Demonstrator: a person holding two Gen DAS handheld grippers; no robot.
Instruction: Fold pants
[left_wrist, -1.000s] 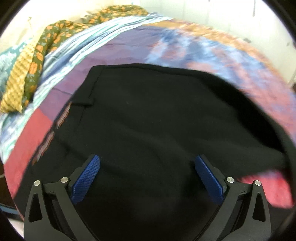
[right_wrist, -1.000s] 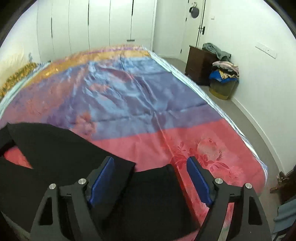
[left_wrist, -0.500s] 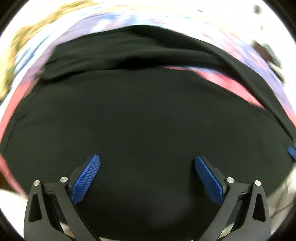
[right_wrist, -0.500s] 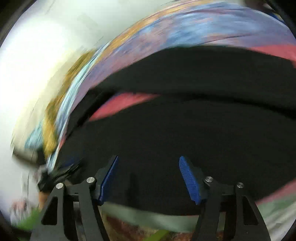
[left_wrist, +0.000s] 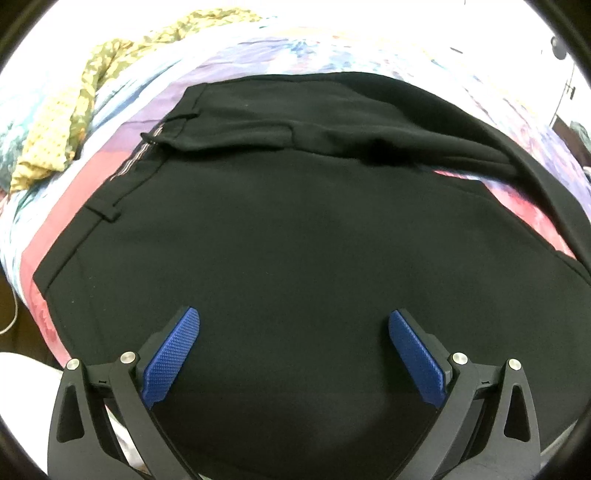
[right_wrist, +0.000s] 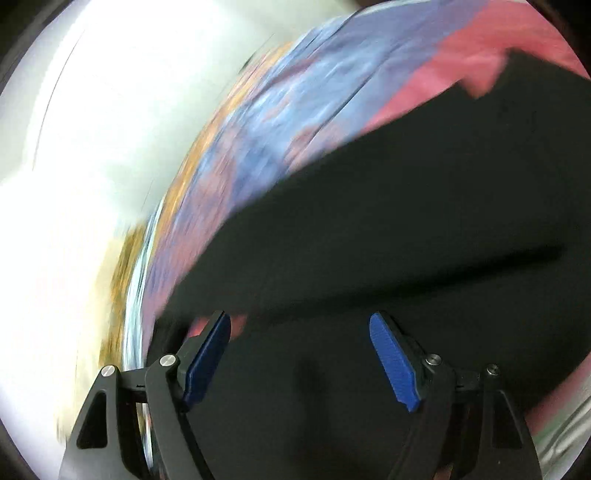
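Note:
Black pants (left_wrist: 295, 229) lie spread on a colourful bedspread (left_wrist: 258, 55), waistband with belt loops at the left, legs running off to the right. My left gripper (left_wrist: 293, 332) is open just above the near part of the pants, holding nothing. In the blurred right wrist view the pants (right_wrist: 406, 240) fill the lower right. My right gripper (right_wrist: 299, 339) is open over the black cloth, empty.
A yellow-green patterned cloth (left_wrist: 74, 103) lies bunched at the bed's far left. The bed's near left edge (left_wrist: 33, 295) drops to the floor. White wall (right_wrist: 92, 129) fills the left of the right wrist view. The bedspread (right_wrist: 277, 129) shows beyond the pants.
Both grippers have swung around over the pants. The left view has settled above the waistband area; the right view has turned from the room toward the wall and keeps moving, blurred.

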